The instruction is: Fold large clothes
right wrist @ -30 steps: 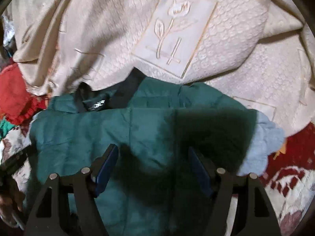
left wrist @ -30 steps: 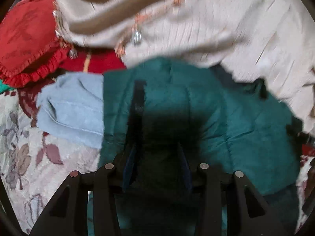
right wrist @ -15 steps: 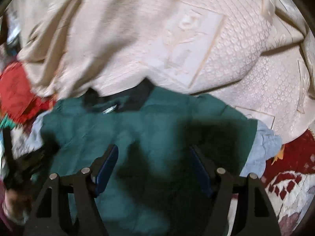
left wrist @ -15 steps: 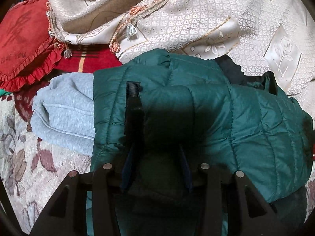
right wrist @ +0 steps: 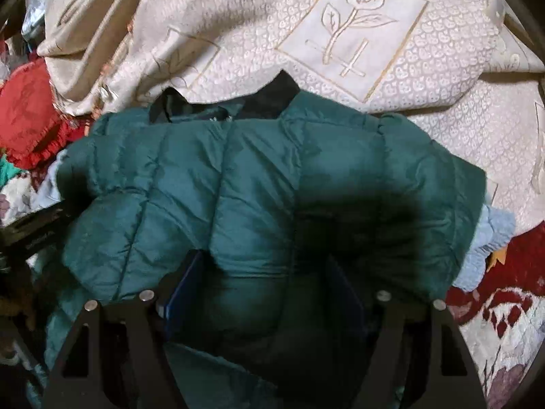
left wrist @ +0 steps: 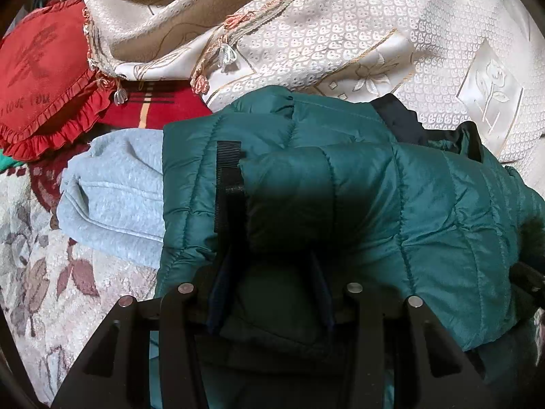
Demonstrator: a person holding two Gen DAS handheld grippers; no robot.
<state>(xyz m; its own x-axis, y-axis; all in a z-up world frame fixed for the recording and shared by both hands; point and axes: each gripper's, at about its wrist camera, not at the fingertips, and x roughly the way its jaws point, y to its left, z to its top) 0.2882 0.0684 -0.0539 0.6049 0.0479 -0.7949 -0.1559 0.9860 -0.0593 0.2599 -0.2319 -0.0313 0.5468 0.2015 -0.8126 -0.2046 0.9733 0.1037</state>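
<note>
Green quilted jacket (left wrist: 374, 204), one only, fills the middle of both views. It lies bunched on a flowered blanket (left wrist: 41, 272), with its dark collar on the far side from me.

Hard to make out:
- My left claw (left wrist: 272, 269) is narrow and pinches a puffy fold of the jacket. The fold hides the tip of one finger.
- A black ribbed strip (left wrist: 228, 177) runs up from the other finger. I cannot tell whether it belongs to the claw or the jacket.
- My right claw (right wrist: 264, 276) stands wide around a thicker roll of the jacket (right wrist: 238, 187). The roll fills the whole gap and swells over both finger tips, so they are hidden.
- A heavy shadow covers the jacket just beyond each claw.
- The jacket's near hem is cut off behind the claw frames.
- In the right wrist view, the dark shape left of the jacket is too blurred to name.

Counted around the jacket:
- One pale grey-blue sweatshirt (left wrist: 112, 197) lies partly under it. It sticks out on the left in the left wrist view.
- One red frilled cushion (left wrist: 44, 78) sits beyond the sweatshirt.
- One cream embroidered bedcover (left wrist: 340, 34) is heaped behind the collar, edged with tassels and glass beads.
</note>
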